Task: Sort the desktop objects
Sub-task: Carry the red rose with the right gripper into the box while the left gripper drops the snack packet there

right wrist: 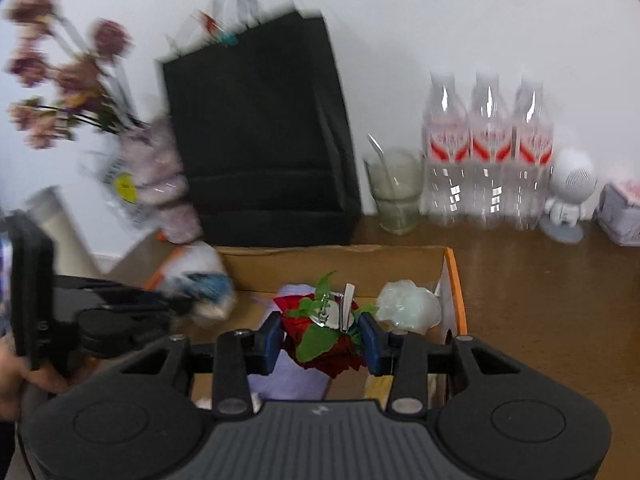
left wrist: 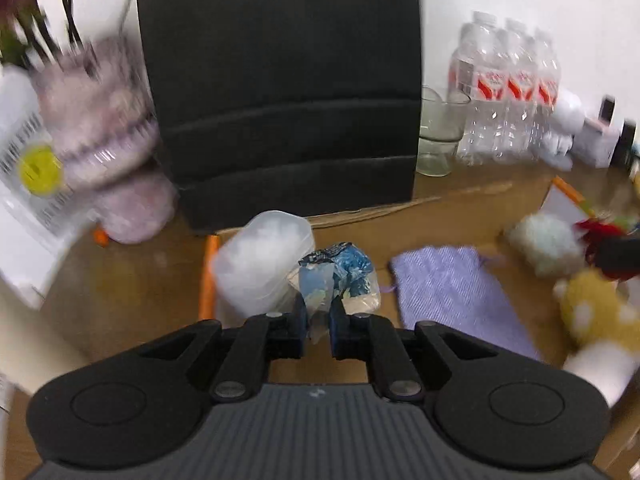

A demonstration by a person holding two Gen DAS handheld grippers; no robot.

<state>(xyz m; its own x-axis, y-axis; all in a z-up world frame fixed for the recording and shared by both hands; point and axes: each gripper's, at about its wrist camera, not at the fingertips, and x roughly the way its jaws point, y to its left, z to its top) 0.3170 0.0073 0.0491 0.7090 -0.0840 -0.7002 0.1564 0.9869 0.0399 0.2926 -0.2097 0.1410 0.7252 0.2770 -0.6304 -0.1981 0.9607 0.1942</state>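
left gripper (left wrist: 318, 320) is clamped on a crumpled blue packet (left wrist: 338, 276), cardboard box (right wrist: 454, 276) at 12 o'clock. right gripper (right wrist: 323, 336) is pinched on a red rose clip (right wrist: 320, 328). packet's thin edge could be slipped out mid-carry.

Bag (right wrist: 260, 140) stands behind the cardboard box (right wrist: 340, 258), with glass (right wrist: 396, 192) and bottles (right wrist: 488, 152) to its right.

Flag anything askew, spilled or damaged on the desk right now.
Nothing spilled or broken that I can see. Both grippers are loaded: the left gripper is shut on a crumpled blue-and-clear wrapper, the right gripper on a red rose clip above the cardboard box. Heavy blur hides detail at left.
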